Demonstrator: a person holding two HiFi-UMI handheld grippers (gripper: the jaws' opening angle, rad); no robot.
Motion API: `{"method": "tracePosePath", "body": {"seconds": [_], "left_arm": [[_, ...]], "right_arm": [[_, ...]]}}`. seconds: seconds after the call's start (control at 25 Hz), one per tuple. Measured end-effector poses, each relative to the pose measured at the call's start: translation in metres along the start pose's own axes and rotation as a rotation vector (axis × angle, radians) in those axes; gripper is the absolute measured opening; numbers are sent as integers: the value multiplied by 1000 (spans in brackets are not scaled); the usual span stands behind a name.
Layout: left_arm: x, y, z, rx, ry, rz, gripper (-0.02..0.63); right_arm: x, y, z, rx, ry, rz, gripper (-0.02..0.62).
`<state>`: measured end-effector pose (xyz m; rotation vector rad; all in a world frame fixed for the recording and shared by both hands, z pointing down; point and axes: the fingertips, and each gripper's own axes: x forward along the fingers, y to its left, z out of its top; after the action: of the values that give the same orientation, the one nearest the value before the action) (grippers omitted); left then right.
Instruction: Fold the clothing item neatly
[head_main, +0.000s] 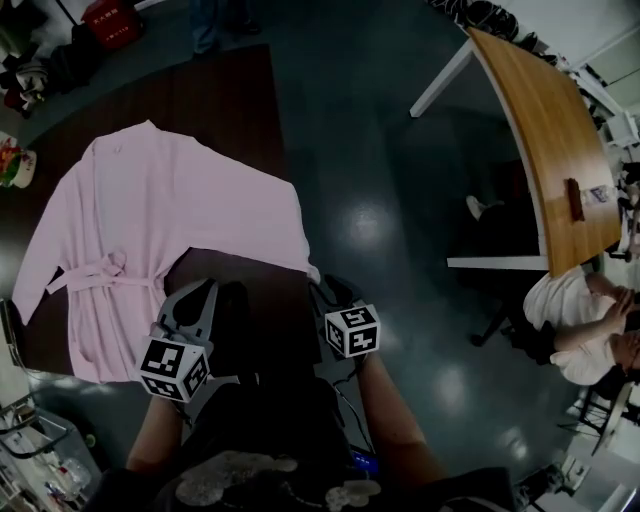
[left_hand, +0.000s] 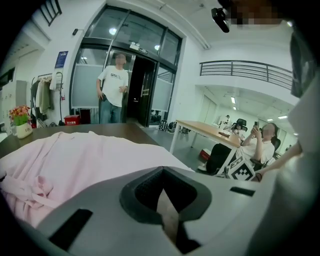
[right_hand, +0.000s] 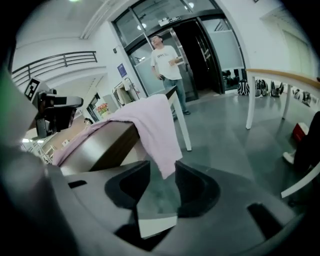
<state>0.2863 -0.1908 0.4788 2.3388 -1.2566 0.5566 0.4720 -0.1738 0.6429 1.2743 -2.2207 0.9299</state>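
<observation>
**A:** Left claw (left_hand: 162, 174), state?

**B:** Clenched. Pads are together with nothing between them. In the head view it sits low and centre over bare dark worktop (head_main: 225, 100). The pink robe (head_main: 150, 200) begins just beside it, toward the left of the frame, and the two are not touching.

**A:** Right claw (right_hand: 159, 172)?

**B:** Released, jaws standing apart. One sleeve (right_hand: 157, 132) of the robe drapes over the near corner of the worktop. Its tip hangs down to the mouth of the gap between the jaws. The pads are not pressing on it, and floor shows through the gap below the cloth.

**A:** How does the robe lie overall?

**B:** Spread flat, front up, filling the left half of the head view. The collar is toward the top of the frame and the hem toward the bottom left. The belt (head_main: 105, 272) is tied at the waist. One sleeve runs down the left edge, and the other reaches right to the corner by the right claw.

**A:** Further off?

**B:** A light wooden table (head_main: 545, 120) is at upper right, well apart from the worktop. A seated person (head_main: 575, 320) is at the right edge. In the left gripper view a standing person (left_hand: 114, 85) is at a glass doorway (left_hand: 142, 90), upper centre.
</observation>
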Motion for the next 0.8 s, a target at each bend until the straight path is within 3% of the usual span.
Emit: {"method": "tracePosePath", "body": {"seconds": [0.12,0.24,0.44,0.6,0.8], "left_arm": [[6,2,-2,-15,6,10,11],[9,2,-2,-24,6,14,11],[3,10,5,-33,-19,25,11],[-11,29,13,-20,-64,36,11],[-46,71,25,-12,-131,43,9]], "right_arm": [[12,-2,-3,-52,43,8,129],[13,-7,2,-72,59,-1,21],[-6,-18,23,-64,43,-62,17],[-33,-15,68,-108,-60,-161,17],[-67,26,144,-207,-211,-227,17]]}}
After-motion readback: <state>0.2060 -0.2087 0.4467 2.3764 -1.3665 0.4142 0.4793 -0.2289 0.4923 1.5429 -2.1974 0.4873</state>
